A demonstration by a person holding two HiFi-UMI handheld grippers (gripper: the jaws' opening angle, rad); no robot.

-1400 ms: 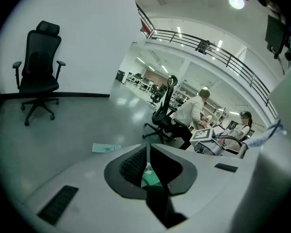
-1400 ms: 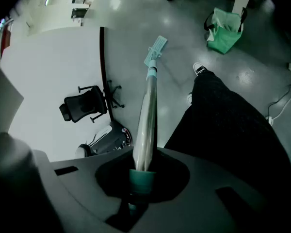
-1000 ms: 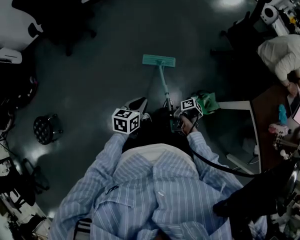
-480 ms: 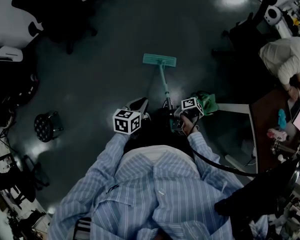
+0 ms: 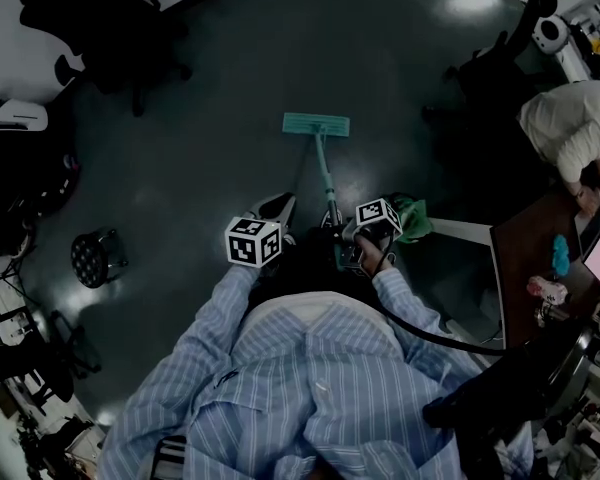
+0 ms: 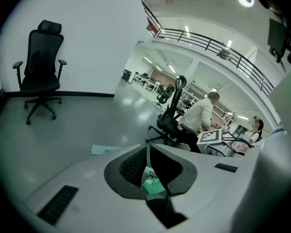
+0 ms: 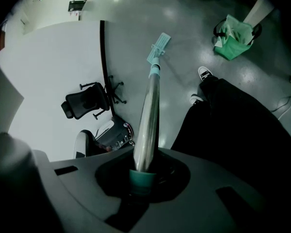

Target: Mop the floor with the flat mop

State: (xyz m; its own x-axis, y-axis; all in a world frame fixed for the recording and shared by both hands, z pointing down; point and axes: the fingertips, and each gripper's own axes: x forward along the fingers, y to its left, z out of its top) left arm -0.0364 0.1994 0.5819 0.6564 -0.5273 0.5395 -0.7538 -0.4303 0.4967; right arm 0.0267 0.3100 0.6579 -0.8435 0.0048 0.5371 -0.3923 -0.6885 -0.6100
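The flat mop's teal head (image 5: 316, 124) lies flat on the dark floor ahead of me, and its metal pole (image 5: 327, 183) slants back to my right gripper (image 5: 346, 236). That gripper is shut on the mop handle (image 7: 146, 130), at a teal collar (image 7: 143, 179). The head (image 7: 158, 45) shows far down the pole. My left gripper (image 5: 278, 207) hovers left of the pole, apart from it. Its pads (image 6: 136, 166) meet, and a teal sliver shows in the slit below them. The mop head (image 6: 105, 149) lies on the floor beyond.
A black office chair (image 5: 130, 28) stands by the far white wall and a round black stool (image 5: 98, 258) at left. A green bag (image 5: 412, 218) sits right of my hands, beside a desk (image 5: 540, 258). A person in white (image 5: 570, 118) bends there. My shoes (image 7: 203, 74) are near the pole.
Hardly anything: my right gripper with the handle has edged slightly left in the head view. The mop head stays on about the same patch of floor.
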